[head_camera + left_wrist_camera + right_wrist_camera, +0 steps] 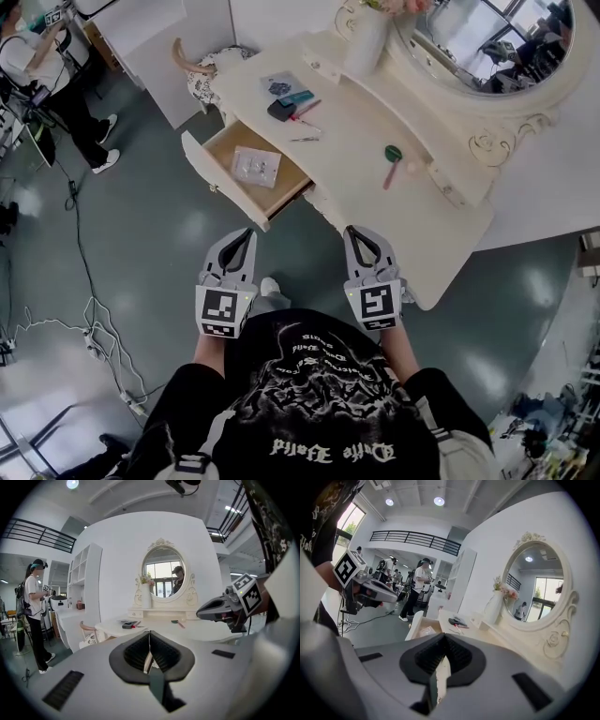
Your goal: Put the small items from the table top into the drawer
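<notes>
The cream dressing table (441,225) has its drawer (221,147) pulled open, with a clear packet (255,165) lying inside. On the table top lie a black case (281,109), a teal item (299,96), a flat packet (278,84), a pink pen (306,109), a thin stick (305,139), a green disc (393,152) and a pink-handled brush (390,176). My left gripper (246,234) and right gripper (352,232) hover side by side in front of the table, short of the drawer. Both are shut and hold nothing. The same holds in the left gripper (149,638) and right gripper (444,641) views.
A white vase (365,39) and an oval mirror (487,42) stand at the table's back. A chair (202,71) sits at its left end beside a white cabinet (159,47). A person (52,80) stands at the far left. Cables (94,328) trail over the floor.
</notes>
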A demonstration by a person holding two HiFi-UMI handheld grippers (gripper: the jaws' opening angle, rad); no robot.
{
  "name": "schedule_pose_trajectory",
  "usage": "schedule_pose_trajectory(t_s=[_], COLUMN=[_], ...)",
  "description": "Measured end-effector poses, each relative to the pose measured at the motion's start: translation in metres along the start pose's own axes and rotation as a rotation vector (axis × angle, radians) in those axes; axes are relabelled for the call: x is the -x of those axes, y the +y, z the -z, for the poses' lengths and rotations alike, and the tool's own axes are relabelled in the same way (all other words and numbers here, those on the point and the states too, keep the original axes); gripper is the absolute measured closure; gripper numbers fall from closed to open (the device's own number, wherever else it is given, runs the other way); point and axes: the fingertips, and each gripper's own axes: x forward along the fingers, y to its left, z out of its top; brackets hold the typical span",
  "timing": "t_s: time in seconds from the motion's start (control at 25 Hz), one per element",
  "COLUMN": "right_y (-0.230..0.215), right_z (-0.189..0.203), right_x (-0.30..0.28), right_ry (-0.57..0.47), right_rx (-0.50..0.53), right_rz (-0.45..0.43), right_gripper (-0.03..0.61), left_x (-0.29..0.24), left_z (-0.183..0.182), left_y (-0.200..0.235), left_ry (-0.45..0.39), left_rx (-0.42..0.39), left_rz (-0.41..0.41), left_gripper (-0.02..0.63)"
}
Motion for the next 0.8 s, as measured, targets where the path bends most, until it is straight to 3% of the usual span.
schedule_pose_trajectory(t_s=[0.16, 0.8], right_y=[0.001, 0.017], right_z=[-0.005, -0.017], right_x=[-0.012, -0.05], right_ry=[0.012, 0.04], right_rx=[-0.004, -0.084], right_rz=[0.026, 0.105], right_gripper=[0.569, 0.568], left_x=[-0.009, -0.031], left_z=[-0.004, -0.003], left_y=[0.018, 0.063], left_ry=[-0.016, 0.001], left_rx=[0.021, -0.031], left_rz=[0.013, 0.119], left_gripper=[0.598, 0.598])
